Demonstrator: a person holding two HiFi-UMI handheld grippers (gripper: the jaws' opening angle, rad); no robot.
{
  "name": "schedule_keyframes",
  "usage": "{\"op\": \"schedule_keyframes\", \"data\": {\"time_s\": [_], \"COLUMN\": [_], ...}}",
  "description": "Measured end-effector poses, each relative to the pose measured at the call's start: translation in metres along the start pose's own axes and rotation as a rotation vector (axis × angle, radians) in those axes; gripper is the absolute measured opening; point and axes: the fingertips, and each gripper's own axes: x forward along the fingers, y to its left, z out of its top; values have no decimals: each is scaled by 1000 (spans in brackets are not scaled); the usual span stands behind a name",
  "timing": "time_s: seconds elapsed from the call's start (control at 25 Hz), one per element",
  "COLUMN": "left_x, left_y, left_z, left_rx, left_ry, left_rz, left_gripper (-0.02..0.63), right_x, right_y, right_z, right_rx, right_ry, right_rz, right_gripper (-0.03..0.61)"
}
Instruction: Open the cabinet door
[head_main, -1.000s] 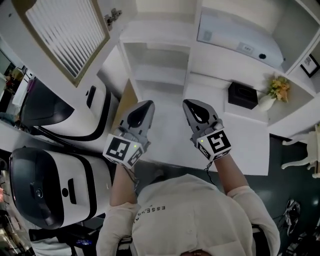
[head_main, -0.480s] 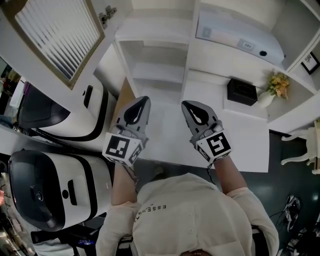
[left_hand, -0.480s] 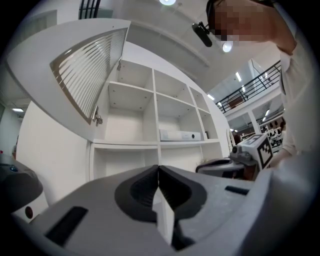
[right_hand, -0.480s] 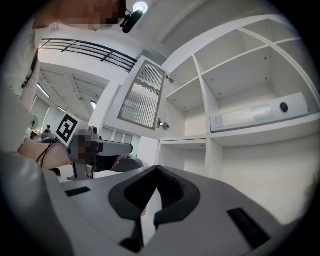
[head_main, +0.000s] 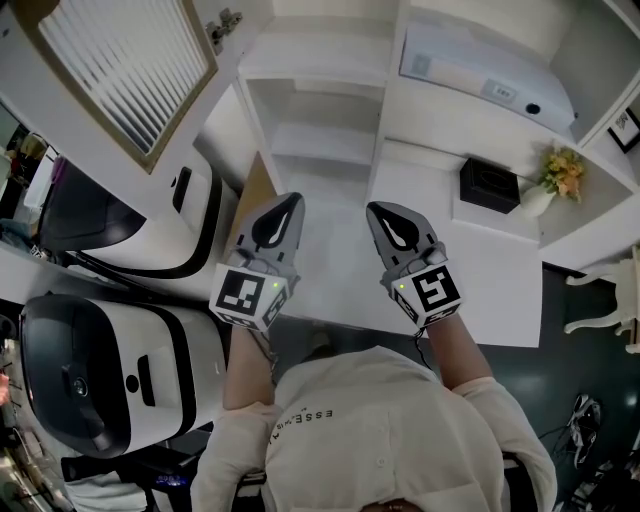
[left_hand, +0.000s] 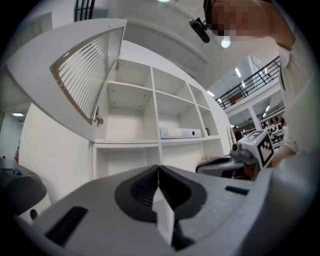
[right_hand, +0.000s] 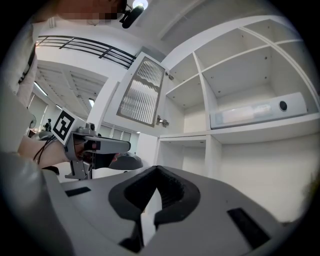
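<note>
Machines: two glossy white-and-black pod-shaped machines (head_main: 95, 375) stand at the far left, beside the shelving and apart from both grippers.
Cabinet door: the white cabinet door with a ribbed glass panel and tan inner trim (head_main: 130, 65) stands swung wide out from the top left compartment of the white open shelf unit (head_main: 385, 120). With that compartment bare to view, the opening looks done.
Left hand: the grey left gripper (head_main: 288, 204) has its fingers closed on nothing. It is held level over the near part of the white table (head_main: 500, 290), well apart from the door, in what looks like a resting pose and not a reach.
Right hand: the grey right gripper (head_main: 380, 210) is just beside the left one, its fingers likewise pressed together and empty, pointing at the shelves.
Shelf load: a long white box (head_main: 480, 70) lies along a shelf in the right column.
Table back: a black box (head_main: 488, 185) and a white vase of yellow flowers (head_main: 552, 180) sit near each other at the rear right, out of the hands' way.
Writing: small print on the person's pale shirt (head_main: 300, 418) begins "ESSE"; the rest is too small to read. The gripper cubes carry black-and-white square markers only. The long white box's label is unreadable.
</note>
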Motion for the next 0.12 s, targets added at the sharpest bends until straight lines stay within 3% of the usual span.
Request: {"op": "schedule_keyframes", "data": {"time_s": [0.12], "left_x": [-1], "left_y": [2], "left_z": [1], "left_rx": [0], "left_ry": [-6], "left_rz": [6], "left_gripper": [3], "right_x": [0], "right_y": [-2], "right_z": [-2], "right_rx": [4], "right_ry": [7], "right_rz": [-11], "right_gripper": [14]}}
